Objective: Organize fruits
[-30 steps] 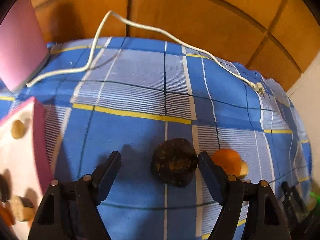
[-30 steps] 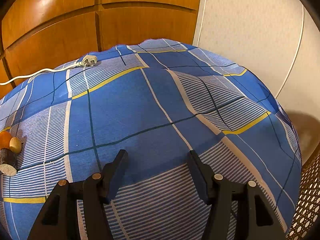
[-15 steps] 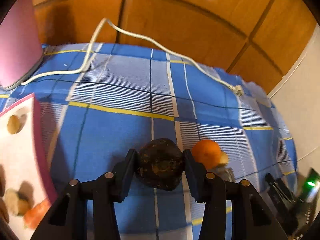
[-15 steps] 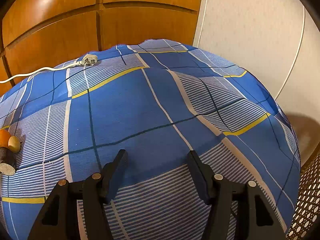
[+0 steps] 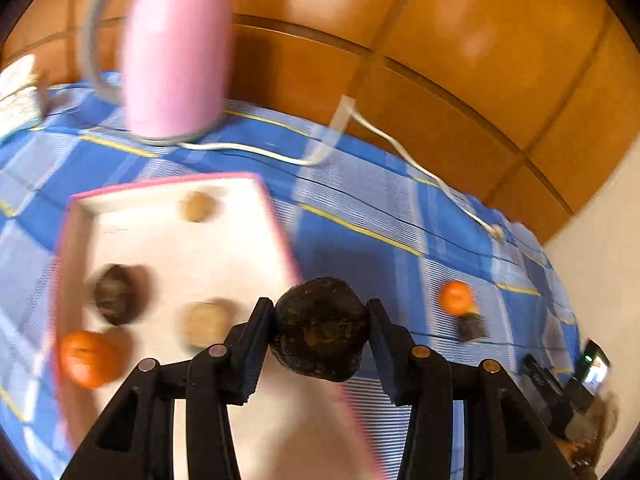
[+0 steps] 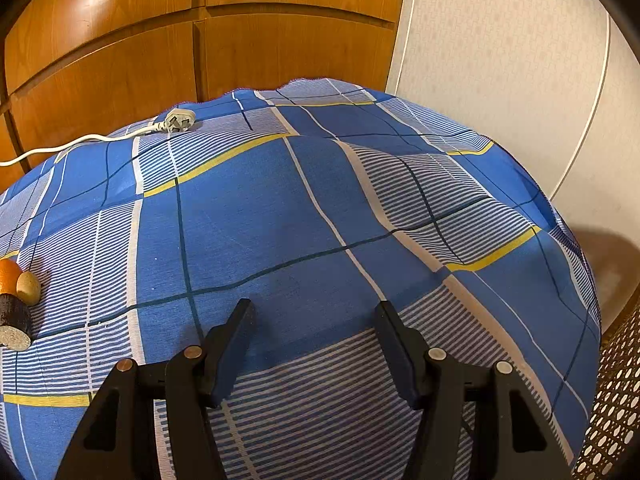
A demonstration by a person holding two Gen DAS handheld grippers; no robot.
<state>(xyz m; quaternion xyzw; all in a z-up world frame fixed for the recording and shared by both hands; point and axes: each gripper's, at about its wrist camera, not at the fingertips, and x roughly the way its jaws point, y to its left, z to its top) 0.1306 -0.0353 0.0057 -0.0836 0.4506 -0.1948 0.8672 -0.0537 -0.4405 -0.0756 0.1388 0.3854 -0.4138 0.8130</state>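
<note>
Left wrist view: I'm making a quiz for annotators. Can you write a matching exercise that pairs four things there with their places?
1. dark fruit
2. pink kettle
3. white plug
4. orange

A. on the pink-rimmed tray
B. between the left gripper pads
C. standing behind the tray
D. on the cloth near the wooden panels

Pairs: 1-B, 2-C, 3-D, 4-A
</note>
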